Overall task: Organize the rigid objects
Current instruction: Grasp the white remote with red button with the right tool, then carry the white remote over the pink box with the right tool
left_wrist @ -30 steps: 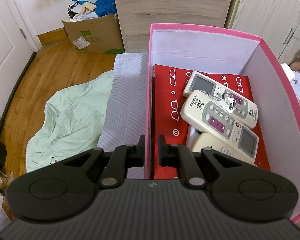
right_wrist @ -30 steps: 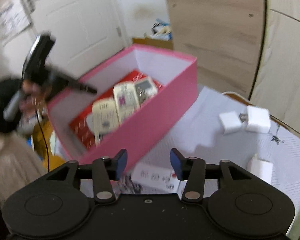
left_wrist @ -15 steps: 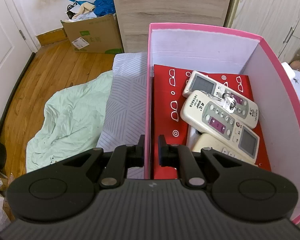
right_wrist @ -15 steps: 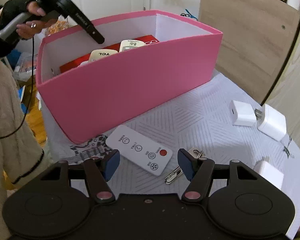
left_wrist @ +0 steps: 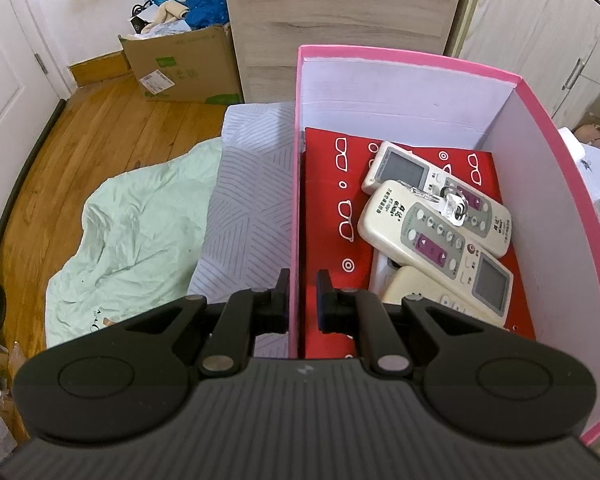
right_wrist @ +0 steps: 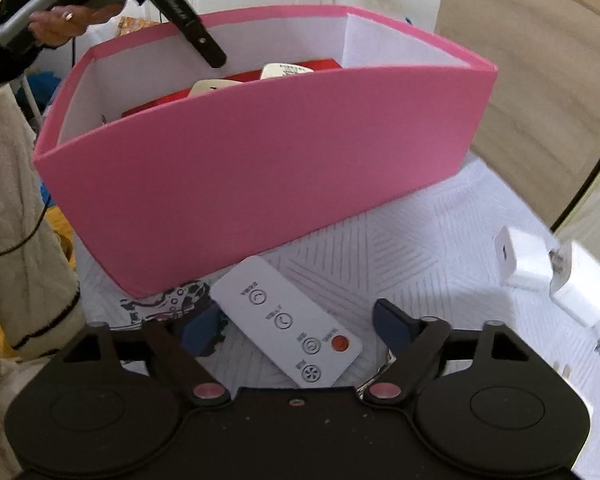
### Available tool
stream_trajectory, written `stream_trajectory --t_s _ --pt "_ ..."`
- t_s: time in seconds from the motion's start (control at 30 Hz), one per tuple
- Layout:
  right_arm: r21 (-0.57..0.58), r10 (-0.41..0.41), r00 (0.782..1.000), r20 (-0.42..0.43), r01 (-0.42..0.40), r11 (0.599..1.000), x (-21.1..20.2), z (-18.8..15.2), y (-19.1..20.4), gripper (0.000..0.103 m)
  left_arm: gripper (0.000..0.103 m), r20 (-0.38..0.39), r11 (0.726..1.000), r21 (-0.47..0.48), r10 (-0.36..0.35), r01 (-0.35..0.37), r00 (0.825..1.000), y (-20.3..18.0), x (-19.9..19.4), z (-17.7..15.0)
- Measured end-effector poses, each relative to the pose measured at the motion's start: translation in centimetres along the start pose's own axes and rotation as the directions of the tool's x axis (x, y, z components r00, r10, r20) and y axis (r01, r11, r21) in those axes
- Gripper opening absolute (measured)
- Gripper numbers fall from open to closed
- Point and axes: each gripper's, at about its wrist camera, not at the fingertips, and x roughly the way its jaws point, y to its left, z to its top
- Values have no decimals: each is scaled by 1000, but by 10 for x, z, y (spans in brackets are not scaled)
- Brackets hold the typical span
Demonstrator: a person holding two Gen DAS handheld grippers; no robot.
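Observation:
A pink box (left_wrist: 412,62) stands on a patterned sheet. It holds several cream remotes (left_wrist: 432,236) on a red liner (left_wrist: 328,216), with a key ring (left_wrist: 454,204) lying on top of them. My left gripper (left_wrist: 303,300) is shut on the box's left wall, one finger on each side. In the right wrist view the box (right_wrist: 260,160) fills the middle, and the left gripper's tip (right_wrist: 214,58) shows at its far rim. A slim white remote (right_wrist: 288,320) lies flat in front of the box. My right gripper (right_wrist: 298,324) is open around it, pads apart from it.
Two white chargers (right_wrist: 520,260) lie at the right on the sheet (right_wrist: 440,232). Metal keys (right_wrist: 380,372) peek out by my right finger. A person's sleeve (right_wrist: 16,208) is at the left. A cardboard box (left_wrist: 180,64) and green cloth (left_wrist: 132,216) are on the floor.
My right gripper has come down and rolled level over the white remote, and its jaws have widened. The left gripper and the box have not moved.

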Motion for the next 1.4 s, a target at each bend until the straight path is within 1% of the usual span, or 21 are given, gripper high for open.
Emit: stream_trajectory --t_s 0.07,0.1,0.17,0.23,0.27,0.33,0.43,0.5,0.57,0.63,0.67,0.77,0.9,1.4 --pt "61 -31 999 -10 31 998 -2 4 -6 55 9 1 1000 3 1 -1 1000 0 0 0" --pt "96 -33 999 -17 34 995 -3 5 -10 50 9 2 1000 6 3 -3 1000 0 0 -1" --pt "219 -37 999 -39 44 975 -5 9 -21 45 9 4 1000 12 5 -6 1000 0 0 -2" --pt "330 -59 996 -70 79 941 -7 11 -30 45 9 4 1000 8 3 -3 1000 -1 0 -2" --pt "353 -73 995 -75 95 931 -7 12 -31 45 9 3 1000 6 2 -2 1000 -1 0 -2" --pt "323 -86 993 -86 110 940 -6 13 -26 45 9 4 1000 8 3 -3 1000 -1 0 -3" --pt "208 -111 989 -101 130 969 0 13 -9 50 9 4 1000 9 4 -4 1000 -2 0 -3" --pt "169 -131 987 -97 146 975 2 13 -1 51 9 4 1000 9 5 -5 1000 -2 -1 -3" --pt "204 -130 988 -86 145 968 3 14 -8 52 9 4 1000 10 6 -6 1000 -2 -1 -3" --pt "221 -150 986 -69 162 962 6 15 -11 51 9 4 1000 10 6 -6 1000 -2 -1 -3" --pt "227 -158 985 -67 169 959 6 16 -11 43 9 4 1000 10 6 -6 1000 -2 -1 -3" --pt "247 -162 983 -91 180 952 7 19 -9 43 9 3 1000 8 4 -4 1000 -2 -1 -3" --pt "243 -178 979 -98 197 950 2 18 -15 43 9 4 1000 8 4 -4 1000 -2 -1 -2" --pt "243 -217 974 -59 225 943 -22 22 -11 43 9 5 1000 10 10 -10 1000 -1 -3 -3"
